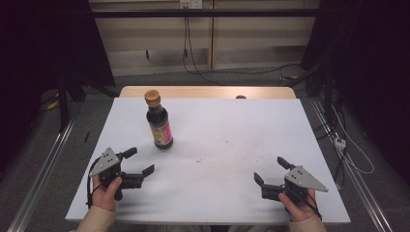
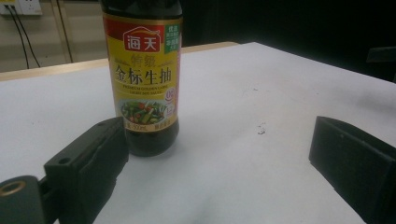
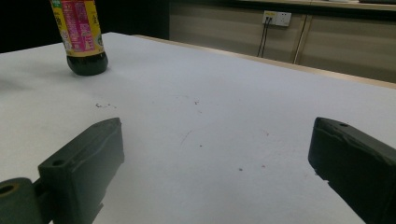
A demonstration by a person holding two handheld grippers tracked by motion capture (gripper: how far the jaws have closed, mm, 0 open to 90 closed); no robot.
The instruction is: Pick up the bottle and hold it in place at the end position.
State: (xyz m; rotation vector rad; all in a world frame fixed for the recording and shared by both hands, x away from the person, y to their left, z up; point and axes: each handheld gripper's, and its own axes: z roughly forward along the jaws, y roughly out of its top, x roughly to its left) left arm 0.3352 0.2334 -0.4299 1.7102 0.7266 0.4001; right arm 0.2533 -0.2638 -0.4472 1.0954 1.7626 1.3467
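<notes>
A dark soy sauce bottle (image 1: 159, 122) with an orange-brown cap stands upright on the white table (image 1: 217, 145), left of centre. Its yellow label faces the left gripper view, where the bottle (image 2: 144, 79) rises just beyond the left jaw. My left gripper (image 1: 141, 161) rests near the front left, open and empty, a short way in front of the bottle. At the front right my right gripper (image 1: 270, 170) is open too, with nothing between its jaws. From there the bottle (image 3: 83, 37) stands far off at the upper left.
The white sheet covers a wooden tabletop whose far edge (image 1: 208, 92) shows bare. Small dark specks (image 1: 199, 159) dot the middle of the sheet. Cables (image 1: 191, 53) and dark frame posts stand beyond the table. A metal rail (image 1: 43, 169) runs along the left.
</notes>
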